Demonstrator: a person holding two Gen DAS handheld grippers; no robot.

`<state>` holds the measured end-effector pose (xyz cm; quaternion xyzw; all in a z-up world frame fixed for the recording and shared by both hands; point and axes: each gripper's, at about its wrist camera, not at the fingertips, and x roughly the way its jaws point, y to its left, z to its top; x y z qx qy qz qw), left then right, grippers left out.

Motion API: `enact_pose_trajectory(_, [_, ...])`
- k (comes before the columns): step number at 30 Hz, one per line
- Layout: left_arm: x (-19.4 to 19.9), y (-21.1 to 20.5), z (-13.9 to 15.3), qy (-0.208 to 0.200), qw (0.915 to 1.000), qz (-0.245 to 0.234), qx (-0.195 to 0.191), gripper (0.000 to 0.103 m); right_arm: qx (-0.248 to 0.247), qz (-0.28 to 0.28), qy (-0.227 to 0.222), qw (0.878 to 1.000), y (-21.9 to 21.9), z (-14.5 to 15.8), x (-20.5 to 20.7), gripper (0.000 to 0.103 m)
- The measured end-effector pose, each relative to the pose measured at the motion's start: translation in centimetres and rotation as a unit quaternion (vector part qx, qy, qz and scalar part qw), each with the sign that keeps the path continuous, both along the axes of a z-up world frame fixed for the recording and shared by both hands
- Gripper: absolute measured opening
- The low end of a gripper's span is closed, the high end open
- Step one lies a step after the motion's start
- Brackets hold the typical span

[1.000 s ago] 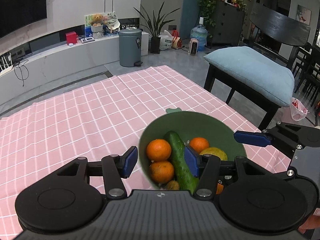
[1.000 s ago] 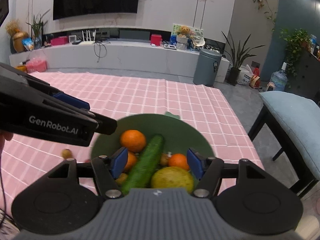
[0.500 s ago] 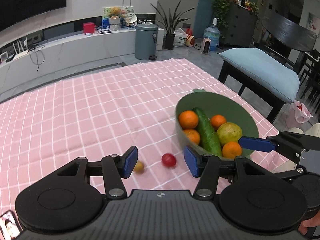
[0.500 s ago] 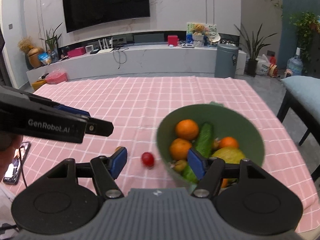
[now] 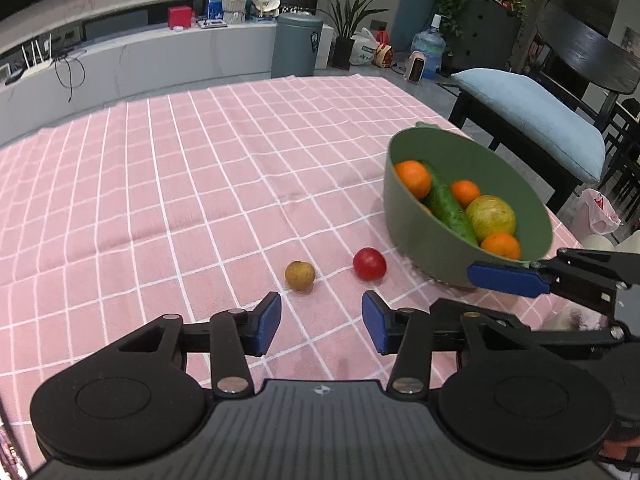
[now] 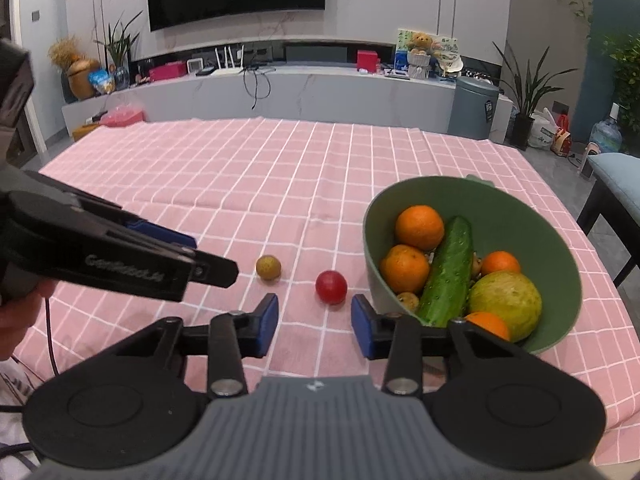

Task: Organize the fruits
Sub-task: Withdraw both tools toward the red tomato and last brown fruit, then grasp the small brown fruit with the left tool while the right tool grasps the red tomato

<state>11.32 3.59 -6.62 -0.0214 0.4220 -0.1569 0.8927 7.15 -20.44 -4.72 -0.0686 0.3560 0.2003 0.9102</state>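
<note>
A green bowl (image 5: 404,216) (image 6: 560,240) on the pink checked tablecloth holds several oranges (image 6: 419,227), a cucumber (image 6: 450,272), a yellow-green round fruit (image 6: 505,300) and small brown fruits. A red tomato (image 5: 369,263) (image 6: 331,287) and a small brown-yellow fruit (image 5: 299,276) (image 6: 268,267) lie on the cloth left of the bowl. My left gripper (image 5: 321,323) is open and empty, just short of both loose fruits. My right gripper (image 6: 313,326) is open and empty, near the tomato and the bowl's near rim.
The tablecloth (image 5: 200,184) covers the table to its far and right edges. A chair with a blue cushion (image 5: 532,116) stands right of the table. A grey bin (image 5: 298,44) and a TV bench (image 6: 280,84) stand behind.
Both grippers have pulled back and leftward from over the bowl. The tomato and the small brown-yellow fruit have come into view on the cloth. Both stay open.
</note>
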Motion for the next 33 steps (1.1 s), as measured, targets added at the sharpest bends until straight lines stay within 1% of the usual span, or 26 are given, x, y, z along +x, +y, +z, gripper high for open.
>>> enact_pose_trajectory(5, [1.5, 0.1, -1.5, 0.005, 0.9999, -0.004, -0.008, 0.05, -0.037, 0.008, -0.001, 0.999, 0.9, -1.3, 0.9, 0.034])
enact_pose_trajectory(6, [1.8, 0.0, -1.8, 0.005, 1.0, -0.005, -0.003, 0.049, -0.046, 0.012, -0.003, 0.999, 1.3, -1.6, 1.1, 0.032])
enact_pose_trajectory(9, [2.8, -0.4, -2.6, 0.002, 0.9999, -0.006, 0.014, 0.044, -0.073, 0.019, -0.008, 0.997, 2.4, -2.4, 1.4, 0.032])
enact_pose_trajectory(11, [3.4, -0.5, -3.1, 0.003, 0.9999, -0.008, 0.013, 0.042, -0.085, 0.014, -0.01, 0.996, 2.9, -2.8, 1.8, 0.032])
enact_pose_trajectory(14, [4.1, -0.5, -3.9, 0.009, 0.9999, -0.01, 0.009, 0.04, -0.086, -0.007, -0.007, 0.996, 3.0, -3.5, 2.4, 0.032])
enact_pose_trajectory(15, [4.3, -0.5, -4.1, 0.01, 0.9999, -0.01, 0.009, 0.039, -0.082, -0.015, -0.004, 0.996, 2.9, -3.8, 2.6, 0.032])
enact_pose_trajectory(17, [4.7, -0.5, -4.5, 0.014, 0.9998, -0.009, 0.009, 0.036, -0.068, -0.035, -0.002, 0.997, 2.7, -4.3, 2.7, 0.027])
enact_pose_trajectory(19, [5.0, -0.5, -4.8, 0.018, 0.9998, -0.009, 0.004, 0.032, -0.053, -0.05, -0.001, 0.997, 2.8, -4.5, 2.8, 0.028])
enact_pose_trajectory(23, [5.2, -0.4, -5.0, 0.021, 0.9997, -0.012, -0.007, 0.026, -0.025, -0.079, 0.005, 0.997, 2.7, -4.8, 3.2, 0.028])
enact_pose_trajectory(26, [5.1, -0.1, -4.7, 0.017, 0.9998, -0.001, -0.013, 0.026, 0.0, -0.106, 0.011, 0.994, 2.4, -5.1, 3.4, 0.028])
enact_pose_trajectory(29, [5.0, 0.7, -4.2, 0.011, 0.9996, 0.02, -0.018, 0.026, 0.029, -0.142, 0.014, 0.989, 2.0, -5.4, 3.5, 0.031])
enact_pose_trajectory(31, [4.9, 1.2, -3.9, 0.007, 0.9993, 0.031, -0.021, 0.026, 0.05, -0.171, 0.017, 0.984, 1.8, -5.6, 3.8, 0.032])
enact_pose_trajectory(33, [4.9, 1.5, -3.9, 0.006, 0.999, 0.039, -0.02, 0.026, 0.061, -0.192, 0.02, 0.979, 1.8, -6.0, 4.0, 0.033])
